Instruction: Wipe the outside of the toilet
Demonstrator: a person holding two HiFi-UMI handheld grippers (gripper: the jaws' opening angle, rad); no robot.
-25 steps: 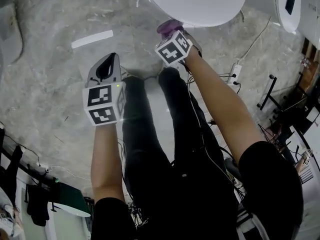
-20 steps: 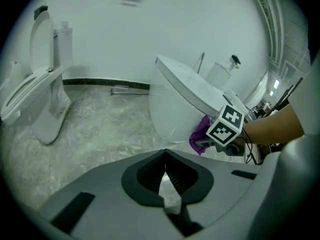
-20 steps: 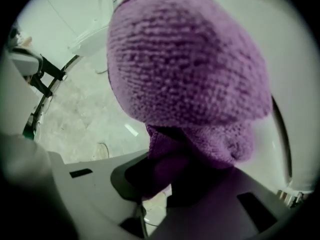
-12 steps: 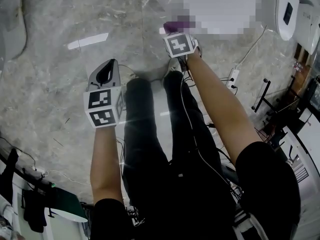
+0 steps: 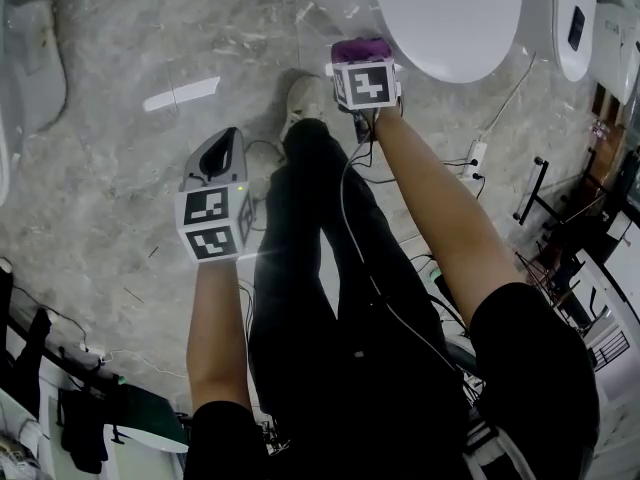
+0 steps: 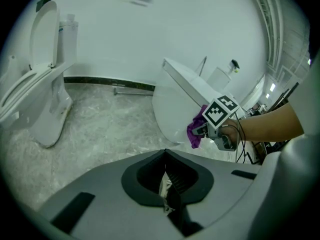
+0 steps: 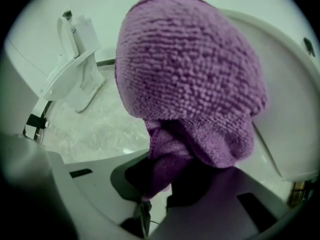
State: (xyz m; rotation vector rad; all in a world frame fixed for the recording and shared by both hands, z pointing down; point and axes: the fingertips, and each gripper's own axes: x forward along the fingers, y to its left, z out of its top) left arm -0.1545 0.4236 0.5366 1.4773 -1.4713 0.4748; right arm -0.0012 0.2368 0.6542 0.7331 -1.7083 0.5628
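Right gripper slid purple cloth along toilet rim toward its left-front side; person's shoe stepped forward; left gripper dropped slightly lower

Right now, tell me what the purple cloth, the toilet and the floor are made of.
Purple cloth: looks like microfibre terry, matte, with a nubby looped pile.
Toilet: probably glazed ceramic with a plastic lid, smooth, glossy white.
Floor: polished stone or stone-look tile, grey veining, a bright light reflection.
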